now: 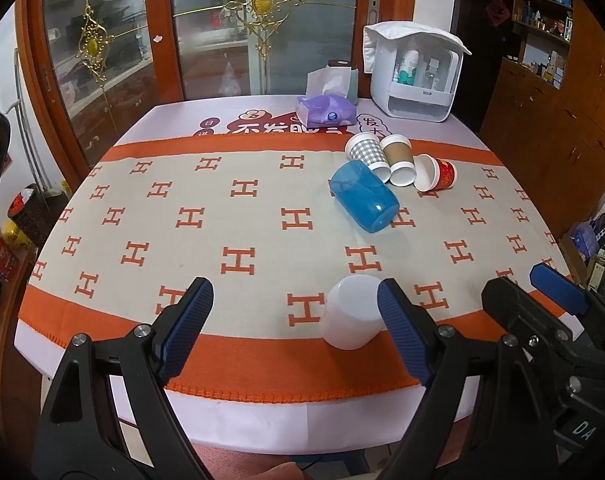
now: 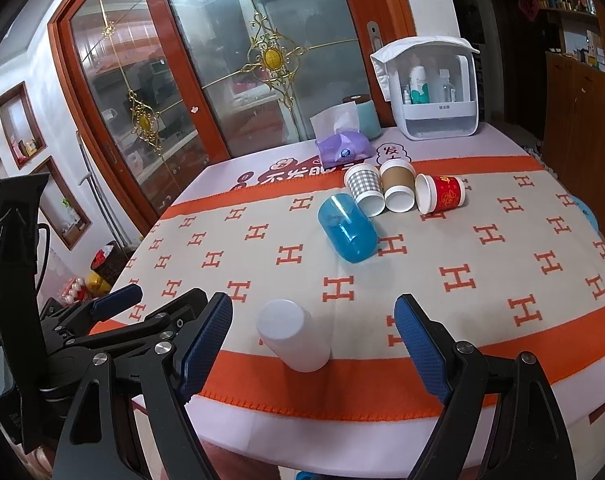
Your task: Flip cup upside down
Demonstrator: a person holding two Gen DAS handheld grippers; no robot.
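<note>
Apparently already inverted, the white cup (image 2: pixel 292 336) stands near the tabletop (image 2: pixel 462 280) front edge, light, smooth plastic best pinched mid-wall, with left gripper (image 1: pixel 296 328) and right gripper (image 2: pixel 314 340) both wide open, holding nothing.

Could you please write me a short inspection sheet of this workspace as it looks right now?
Surface: table under an orange and beige blanket with an H pattern.
Job's things: white cup stands upside down near the front edge; blue cup, checked cup, brown cup and red cup lie on their sides further back.
Clutter: purple tissue pack and white organiser box at the far edge.
Grippers: left gripper and right gripper both open, holding nothing.
Cables: nothing seen on the table.
Surroundings: glass doors behind, wooden cabinets to the right.
</note>
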